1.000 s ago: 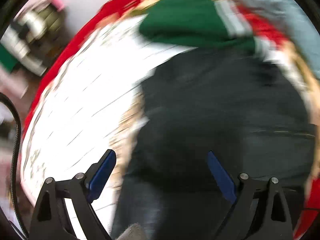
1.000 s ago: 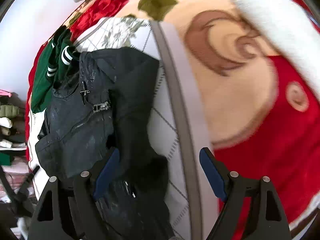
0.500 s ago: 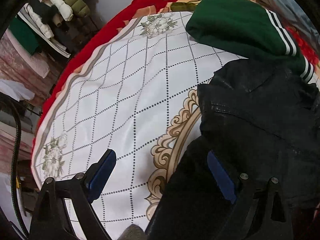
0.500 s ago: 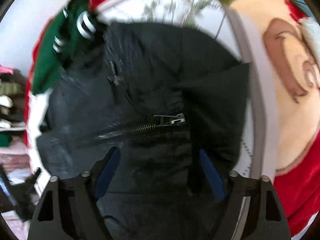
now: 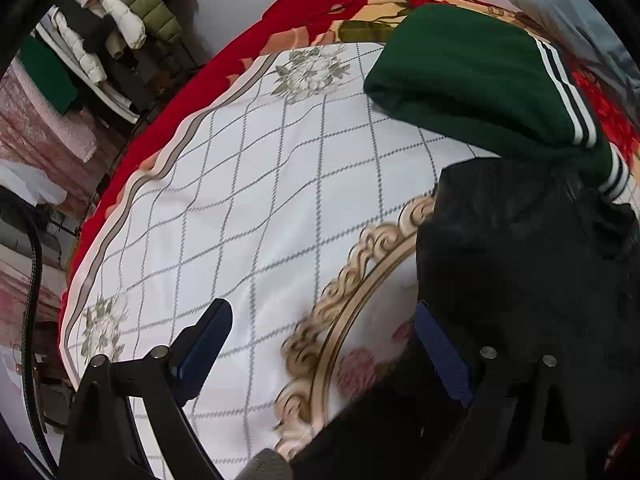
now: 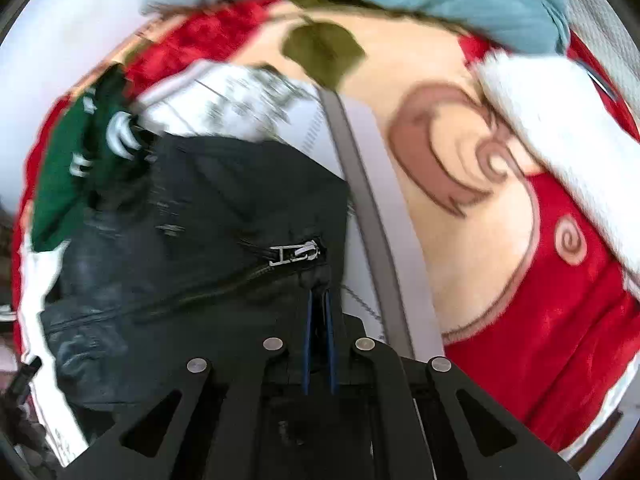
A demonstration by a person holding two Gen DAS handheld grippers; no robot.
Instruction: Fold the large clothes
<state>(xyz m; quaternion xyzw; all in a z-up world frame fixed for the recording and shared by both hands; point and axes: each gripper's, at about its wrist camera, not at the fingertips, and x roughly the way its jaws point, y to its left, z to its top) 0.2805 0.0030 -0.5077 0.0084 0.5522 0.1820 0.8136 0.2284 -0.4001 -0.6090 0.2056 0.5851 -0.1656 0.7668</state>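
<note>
The left gripper (image 5: 324, 344) hovers with jaws wide apart over the white quilted cover (image 5: 248, 200), nothing between them; the black jacket (image 5: 532, 272) lies toward the cover's right edge, beside a green garment (image 5: 472, 76); the right gripper (image 6: 319, 300) has just closed, clamped on the jacket's fabric near its zipper pull (image 6: 294, 254).

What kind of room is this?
Probably a bedroom: a red floral plush blanket lies under a white diamond-patterned sheet, and folded clothes are stacked on shelves by the wall.
</note>
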